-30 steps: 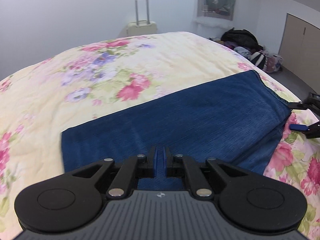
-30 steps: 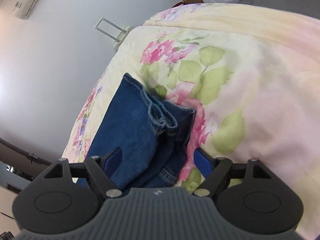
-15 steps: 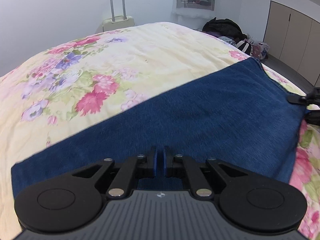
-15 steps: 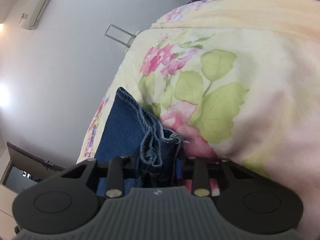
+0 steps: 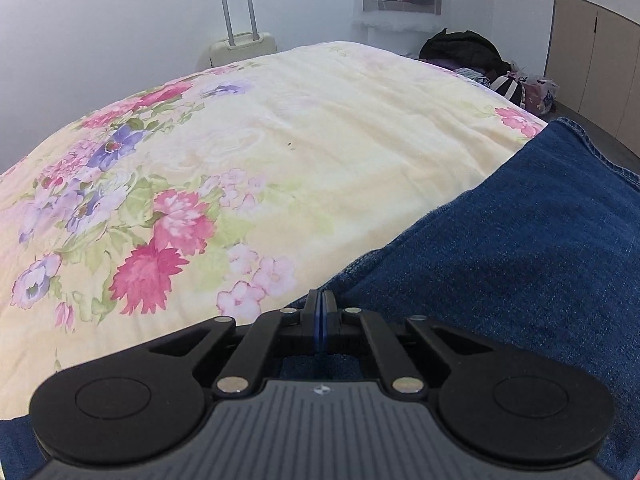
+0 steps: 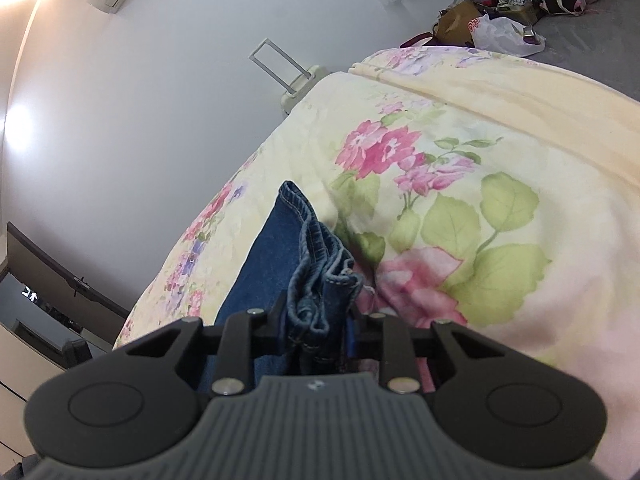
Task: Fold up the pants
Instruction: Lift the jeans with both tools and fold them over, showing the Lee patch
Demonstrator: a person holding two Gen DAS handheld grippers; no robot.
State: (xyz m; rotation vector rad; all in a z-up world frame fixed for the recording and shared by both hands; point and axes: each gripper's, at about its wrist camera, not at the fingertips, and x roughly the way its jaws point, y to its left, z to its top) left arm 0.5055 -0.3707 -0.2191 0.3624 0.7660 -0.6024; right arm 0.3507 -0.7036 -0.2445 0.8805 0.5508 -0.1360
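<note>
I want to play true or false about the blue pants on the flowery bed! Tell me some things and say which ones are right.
1. The pants are blue denim. True.
2. The right gripper is wide open and holds nothing. False: it is shut on a bunched edge of the pants.
3. The bed cover has pink and purple flowers. True.
4. A red suitcase lies on the bed. False: a pale suitcase stands behind the bed, by the wall.
5. The left gripper is shut on the pants. True.

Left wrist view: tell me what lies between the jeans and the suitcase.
Only the floral bedspread lies between the jeans and the suitcase, per the left wrist view.
</note>
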